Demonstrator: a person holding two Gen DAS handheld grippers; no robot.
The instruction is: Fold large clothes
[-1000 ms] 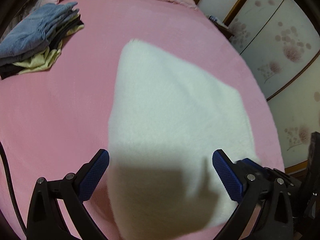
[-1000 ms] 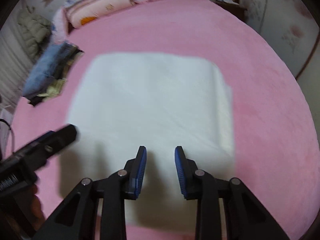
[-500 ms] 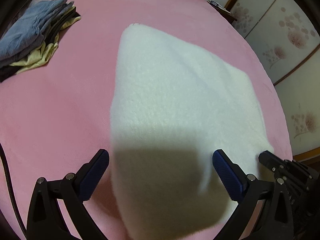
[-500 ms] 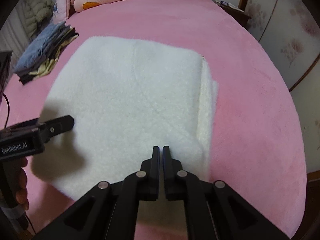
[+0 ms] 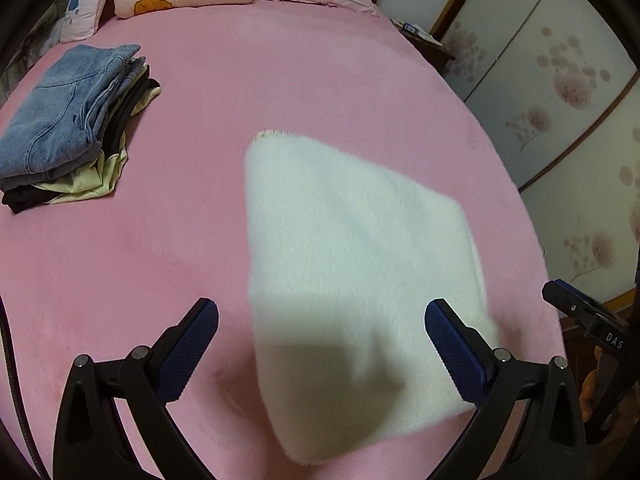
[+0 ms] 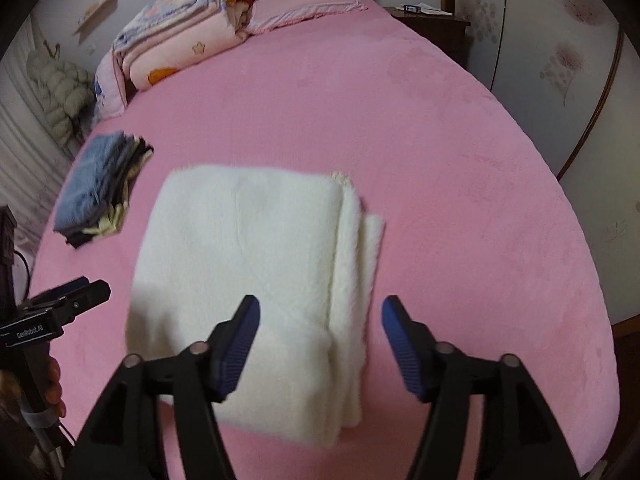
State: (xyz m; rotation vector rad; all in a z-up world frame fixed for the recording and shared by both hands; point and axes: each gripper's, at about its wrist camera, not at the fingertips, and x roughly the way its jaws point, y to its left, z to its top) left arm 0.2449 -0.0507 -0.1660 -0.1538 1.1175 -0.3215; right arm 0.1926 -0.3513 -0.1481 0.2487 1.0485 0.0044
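Note:
A white fleecy garment [image 5: 352,264] lies folded into a thick rectangle on the pink bed [image 5: 280,80]; it also shows in the right wrist view [image 6: 256,280], with stacked layers along its right edge. My left gripper [image 5: 320,344] is open and empty, held above the garment's near-left part. My right gripper [image 6: 320,344] is open and empty, above the garment's near-right edge. The left gripper shows in the right wrist view [image 6: 68,300] at the far left, and the right gripper in the left wrist view [image 5: 576,312] at the far right.
A stack of folded clothes with blue jeans on top [image 5: 68,120] sits on the bed's left side, also in the right wrist view [image 6: 100,192]. Folded quilts and pillows [image 6: 184,44] lie at the headboard. A nightstand [image 6: 432,20] and wardrobe doors [image 5: 560,100] stand right.
My right gripper closed half a second ago and has now opened wide and drawn back. Both grippers have pulled back and up from the folded garment, which stays in place.

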